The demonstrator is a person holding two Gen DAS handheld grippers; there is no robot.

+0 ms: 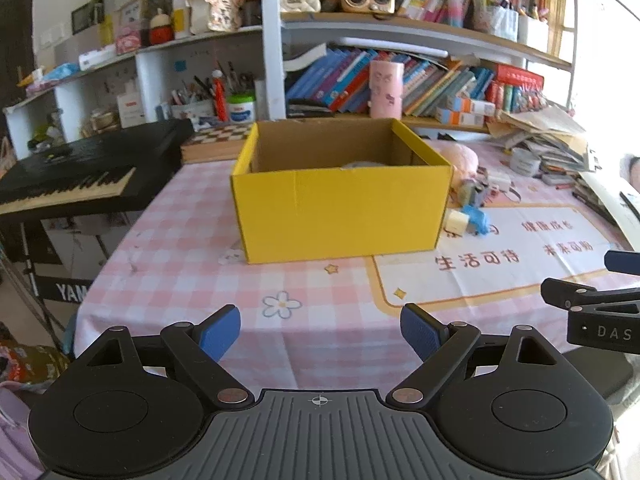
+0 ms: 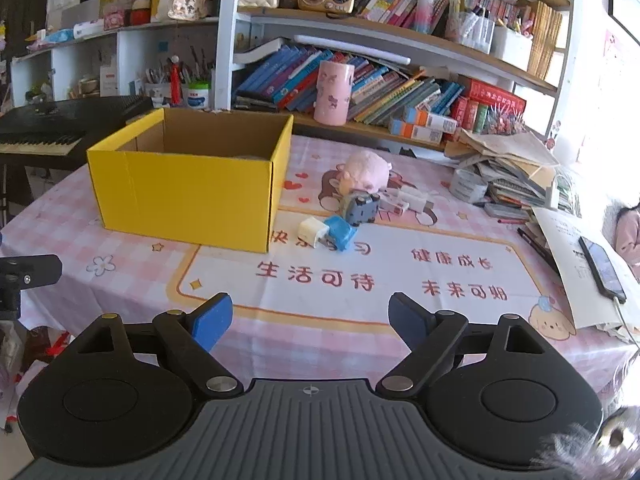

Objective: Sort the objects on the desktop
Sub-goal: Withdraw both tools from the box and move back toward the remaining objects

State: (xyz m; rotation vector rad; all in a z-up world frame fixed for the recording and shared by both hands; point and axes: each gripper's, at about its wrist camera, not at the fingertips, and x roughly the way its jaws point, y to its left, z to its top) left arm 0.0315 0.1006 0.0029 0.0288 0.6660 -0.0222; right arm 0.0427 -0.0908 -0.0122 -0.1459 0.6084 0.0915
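We hold the left gripper (image 1: 320, 334) with its blue pads spread wide and nothing between them, low over the pink checked tablecloth (image 1: 180, 264). The right gripper (image 2: 310, 320) is likewise gaping and empty, above the white printed mat (image 2: 360, 280).

We take the yellow cardboard box (image 2: 188, 196) as our landmark. It stands open-topped on the cloth, its long axis running across the left view, brown inside, with something pale just showing above its near rim; what it is we cannot tell. Just beside the box's right-hand corner lie a small white cube-like block (image 2: 312, 232) and a blue one (image 2: 340, 234), touching each other on the mat's edge. A little beyond them, further from the box, a grey toy car (image 2: 360, 208) lies tipped, its long axis slanting away to the right. Behind it sits a pink plush toy (image 2: 366, 170), and right of the car some small white pieces (image 2: 404, 200). Left of the box stands a black keyboard (image 1: 68, 176); behind it, crowded bookshelves (image 2: 380, 80).
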